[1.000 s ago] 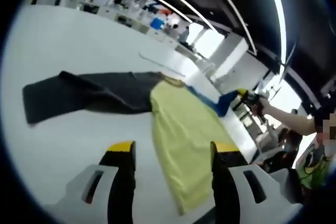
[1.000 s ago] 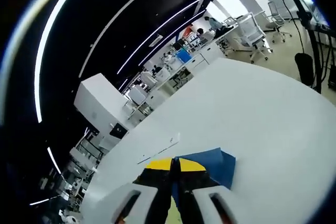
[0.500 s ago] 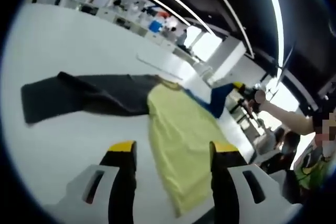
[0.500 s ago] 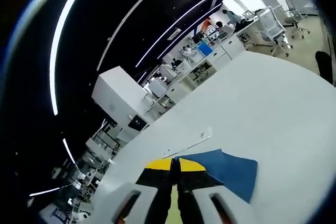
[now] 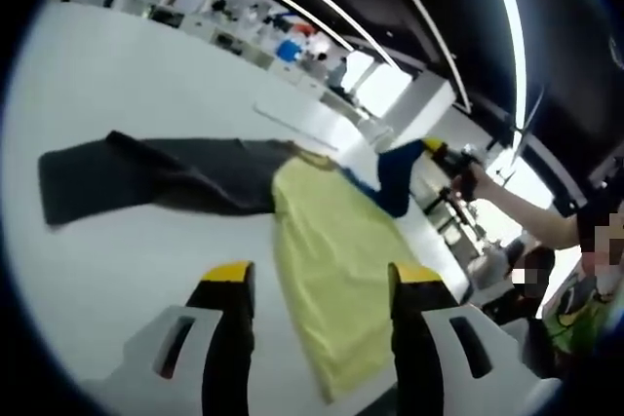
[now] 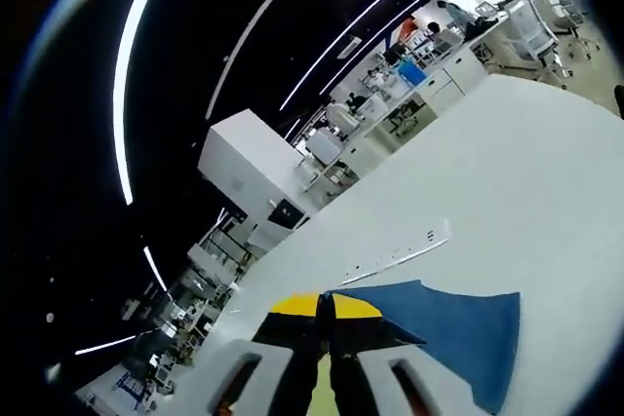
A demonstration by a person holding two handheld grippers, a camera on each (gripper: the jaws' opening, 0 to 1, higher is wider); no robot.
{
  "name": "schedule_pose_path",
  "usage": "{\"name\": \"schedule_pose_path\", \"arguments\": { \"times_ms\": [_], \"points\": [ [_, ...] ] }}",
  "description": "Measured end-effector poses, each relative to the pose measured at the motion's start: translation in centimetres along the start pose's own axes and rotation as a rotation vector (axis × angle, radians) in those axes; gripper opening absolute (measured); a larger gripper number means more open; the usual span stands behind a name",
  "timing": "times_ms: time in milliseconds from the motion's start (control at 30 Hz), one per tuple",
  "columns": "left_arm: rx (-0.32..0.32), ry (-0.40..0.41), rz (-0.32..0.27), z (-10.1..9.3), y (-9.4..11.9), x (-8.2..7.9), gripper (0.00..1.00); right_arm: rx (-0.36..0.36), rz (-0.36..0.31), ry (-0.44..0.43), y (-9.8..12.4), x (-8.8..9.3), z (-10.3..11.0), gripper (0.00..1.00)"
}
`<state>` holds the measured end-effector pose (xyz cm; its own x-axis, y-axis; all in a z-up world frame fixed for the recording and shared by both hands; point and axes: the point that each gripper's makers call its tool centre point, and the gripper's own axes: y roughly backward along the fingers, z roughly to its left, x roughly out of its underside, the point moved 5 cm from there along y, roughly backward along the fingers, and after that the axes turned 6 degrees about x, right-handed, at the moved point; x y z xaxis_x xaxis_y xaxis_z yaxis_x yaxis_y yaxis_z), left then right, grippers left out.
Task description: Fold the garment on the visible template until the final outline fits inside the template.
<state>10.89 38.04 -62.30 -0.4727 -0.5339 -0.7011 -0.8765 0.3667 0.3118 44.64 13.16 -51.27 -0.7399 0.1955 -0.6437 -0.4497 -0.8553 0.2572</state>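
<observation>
The garment lies on the white table (image 5: 117, 250): a dark grey part (image 5: 156, 177) stretches left, a yellow-green body (image 5: 331, 260) runs toward me, and a blue sleeve (image 5: 395, 177) is raised off the table at its far side. My right gripper (image 5: 436, 151) is shut on that blue sleeve and holds it in the air. In the right gripper view the jaws (image 6: 323, 305) are pressed together on the blue cloth (image 6: 458, 338), which hangs to the right. My left gripper (image 5: 322, 275) stands open above the near edge of the yellow-green body, holding nothing.
A thin white strip (image 5: 292, 122) lies on the table beyond the garment, also seen as a strip (image 6: 400, 256) in the right gripper view. A person's forearm (image 5: 522, 209) reaches in from the right. Desks and chairs stand far behind the table.
My right gripper has carried the blue sleeve higher and to the left, over the yellow-green body. The left gripper has stayed open in place.
</observation>
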Motion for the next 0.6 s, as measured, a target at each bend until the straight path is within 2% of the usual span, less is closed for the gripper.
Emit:
{"name": "schedule_pose_path", "arguments": {
  "times_ms": [167,600],
  "points": [
    [-0.004,0.008,0.0,0.1,0.0,0.0,0.51,-0.03,0.031,0.003,-1.5,0.1,-0.2,0.0],
    [-0.007,0.01,0.0,0.2,0.1,0.0,0.5,-0.111,0.134,0.017,-4.8,3.0,2.1,0.0]
  ]
}}
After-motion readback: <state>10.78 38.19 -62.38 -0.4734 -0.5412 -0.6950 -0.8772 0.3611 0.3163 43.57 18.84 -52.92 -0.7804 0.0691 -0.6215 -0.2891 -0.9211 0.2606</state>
